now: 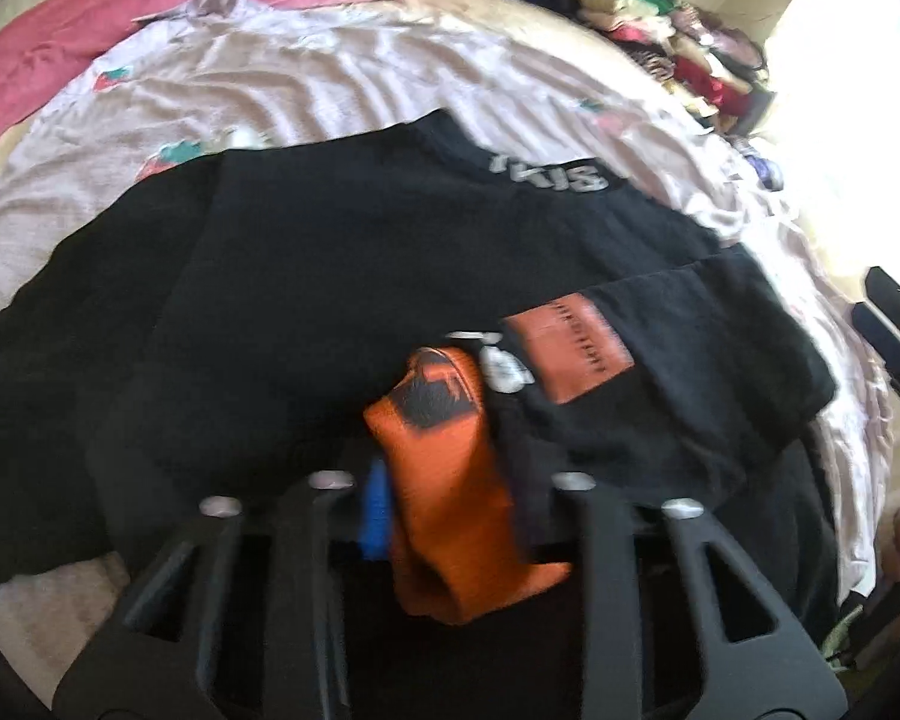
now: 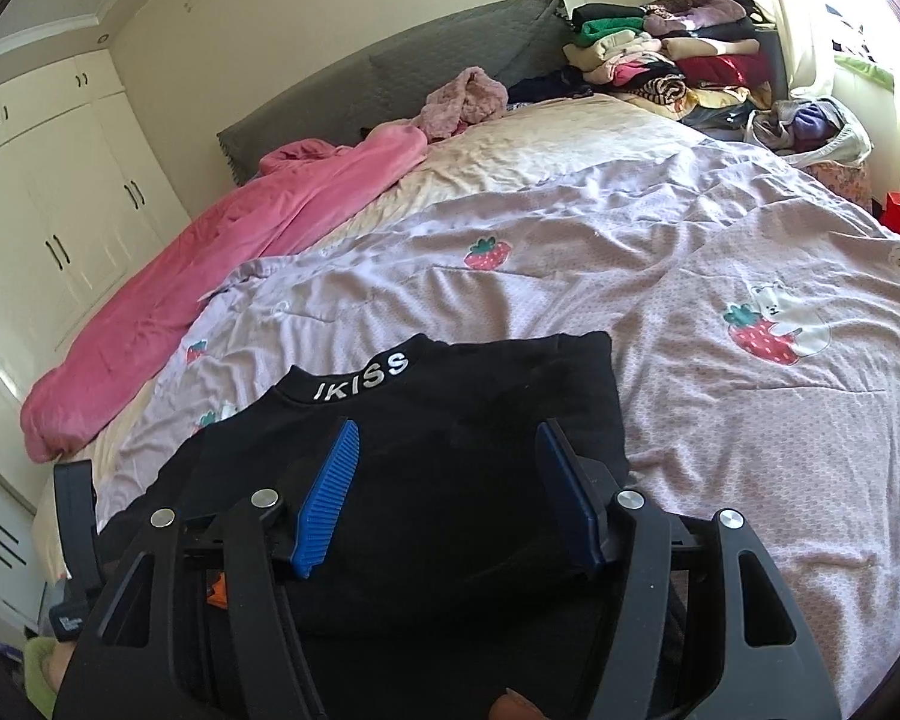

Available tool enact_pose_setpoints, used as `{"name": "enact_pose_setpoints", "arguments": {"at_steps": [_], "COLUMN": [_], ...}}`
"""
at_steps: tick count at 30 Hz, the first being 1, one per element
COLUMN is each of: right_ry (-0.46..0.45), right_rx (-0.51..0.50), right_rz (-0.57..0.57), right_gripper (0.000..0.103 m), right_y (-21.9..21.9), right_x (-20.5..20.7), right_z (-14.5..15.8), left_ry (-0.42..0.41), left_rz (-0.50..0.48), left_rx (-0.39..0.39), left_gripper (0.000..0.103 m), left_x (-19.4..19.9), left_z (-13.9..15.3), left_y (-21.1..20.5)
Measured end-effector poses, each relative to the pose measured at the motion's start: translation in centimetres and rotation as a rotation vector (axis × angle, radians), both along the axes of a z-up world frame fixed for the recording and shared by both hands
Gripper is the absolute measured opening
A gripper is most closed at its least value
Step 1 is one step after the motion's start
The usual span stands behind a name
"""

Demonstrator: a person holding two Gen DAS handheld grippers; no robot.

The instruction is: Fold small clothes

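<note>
I read "IKISS" in white letters on the collar of the black top [image 2: 450,420]. The orange patch [image 1: 567,345] on it carries print too blurred to read.

Left hand-held gripper [image 1: 444,480] clamped shut; right hand-held gripper [image 2: 447,498] open.

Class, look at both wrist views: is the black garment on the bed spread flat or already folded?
Partly folded. The black garment lies on the bed cover with a side panel doubled over its body, its edge crossing the front in the left wrist view.
</note>
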State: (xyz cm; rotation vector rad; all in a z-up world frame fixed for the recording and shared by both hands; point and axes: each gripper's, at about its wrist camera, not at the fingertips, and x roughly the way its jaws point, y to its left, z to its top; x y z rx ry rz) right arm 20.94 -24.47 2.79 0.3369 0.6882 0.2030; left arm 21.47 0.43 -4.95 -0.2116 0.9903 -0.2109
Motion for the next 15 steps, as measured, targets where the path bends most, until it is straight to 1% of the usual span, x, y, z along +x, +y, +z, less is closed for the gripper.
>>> {"name": "enact_pose_setpoints", "arguments": {"at_steps": [1,2,4,6,7,9,11,12,15], "right_ry": [-0.003,-0.007,-0.013,-0.016,-0.016,-0.013,-0.003,0.001,0.009], "right_rx": [0.001,0.002,0.002,0.006,0.008,0.011,0.010,0.003,-0.028], "right_rz": [-0.006,-0.017,-0.040,-0.063,-0.073,-0.097,-0.106,-0.106,-0.091], "right_gripper": [0.060,0.060,0.060,0.060,0.060,0.060,0.060,0.060,0.060], "right_y": [-0.2,-0.7,-1.5,-2.4,-2.7,-3.4,-3.6,-3.6,-2.8], "right_x": [0.0,-0.1,-0.3,-0.4,-0.4,-0.4,-0.3,-0.3,-0.1], "right_z": [0.1,0.2,0.4,0.5,0.5,0.4,0.1,0.0,-0.3], "left_ry": [-0.015,-0.046,-0.102,-0.155,-0.184,-0.215,-0.207,-0.196,-0.150], "left_rz": [-0.006,-0.011,-0.013,0.005,0.021,0.042,0.046,0.038,0.043], "left_rx": [0.001,0.018,0.026,0.034,0.054,0.072,0.055,0.061,0.067], "left_gripper": [0.011,0.011,0.011,0.011,0.011,0.011,0.011,0.011,0.012], "left_x": [-0.1,-0.1,0.0,0.1,0.2,0.5,1.3,1.7,2.7], "left_z": [0.3,0.8,2.4,3.9,4.7,5.6,5.7,5.4,3.9], "left_y": [-0.2,-0.4,-0.1,0.6,1.0,1.8,2.5,2.6,3.0]}}
